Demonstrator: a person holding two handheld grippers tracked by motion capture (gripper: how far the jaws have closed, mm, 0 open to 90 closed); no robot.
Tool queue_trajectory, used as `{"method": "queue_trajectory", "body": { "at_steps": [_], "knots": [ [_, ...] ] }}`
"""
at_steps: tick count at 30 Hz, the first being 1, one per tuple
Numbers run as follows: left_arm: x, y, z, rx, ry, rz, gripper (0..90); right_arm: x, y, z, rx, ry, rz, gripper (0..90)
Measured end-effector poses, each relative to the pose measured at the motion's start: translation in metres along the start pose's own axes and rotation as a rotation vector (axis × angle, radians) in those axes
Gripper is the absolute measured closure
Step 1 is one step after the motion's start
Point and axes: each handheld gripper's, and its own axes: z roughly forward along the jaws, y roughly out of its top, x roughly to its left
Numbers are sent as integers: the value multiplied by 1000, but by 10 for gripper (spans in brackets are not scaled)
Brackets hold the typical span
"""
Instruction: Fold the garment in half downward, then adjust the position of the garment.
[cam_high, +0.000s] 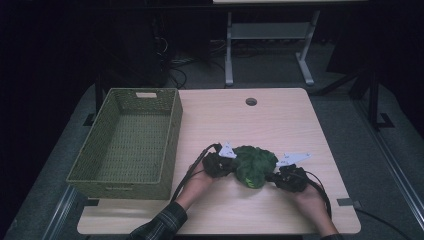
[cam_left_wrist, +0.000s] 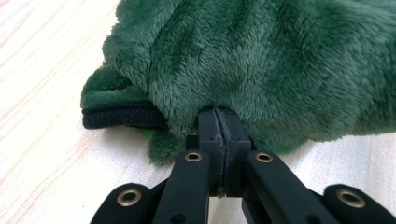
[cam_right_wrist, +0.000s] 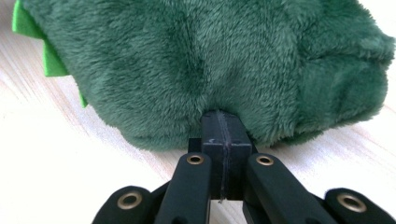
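Note:
A dark green fleece bundle (cam_high: 254, 165) lies on the wooden table (cam_high: 280, 120) near its front edge. It has a black ribbed cuff (cam_left_wrist: 121, 116) and bright green trim (cam_right_wrist: 46, 56). My left gripper (cam_high: 233, 167) meets the bundle's left side, its jaws pressed together with the tips buried in the pile (cam_left_wrist: 219, 116). From the right, my right gripper (cam_high: 273, 175) does the same, jaws together and pinching the fleece (cam_right_wrist: 223, 119). A hand holds each gripper low over the table.
A green woven basket (cam_high: 172, 135) stands empty on the table's left side, close to my left hand. A round cable hole (cam_high: 251, 101) sits near the far edge. Desk legs and cables stand on the dark floor beyond.

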Motion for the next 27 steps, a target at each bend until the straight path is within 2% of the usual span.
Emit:
{"method": "queue_trajectory", "body": {
  "at_steps": [4, 11, 17, 20, 21, 24, 27],
  "knots": [
    [-1, 1, -9, -24, -6, -9, 883, 0, -1, -5, -7, -4, -3, 898],
    [-8, 3, -27, -49, -31, -4, 884, -6, -5, -28, -67, -19, 16, 899],
    [-28, -2, -39, -65, -85, 3, 880, -22, -2, -45, -120, -49, 52, 899],
    [-33, -5, -40, -61, -103, 12, 879, -29, 1, -47, -126, -62, 57, 899],
    [-36, -6, -41, -63, -116, 9, 879, -36, 5, -47, -130, -68, 65, 899],
    [-42, -9, -39, -54, -148, 4, 880, -46, 10, -43, -139, -61, 85, 899],
    [-49, -9, -37, -46, -166, 17, 880, -53, 15, -39, -138, -63, 98, 899]
  ]
}}
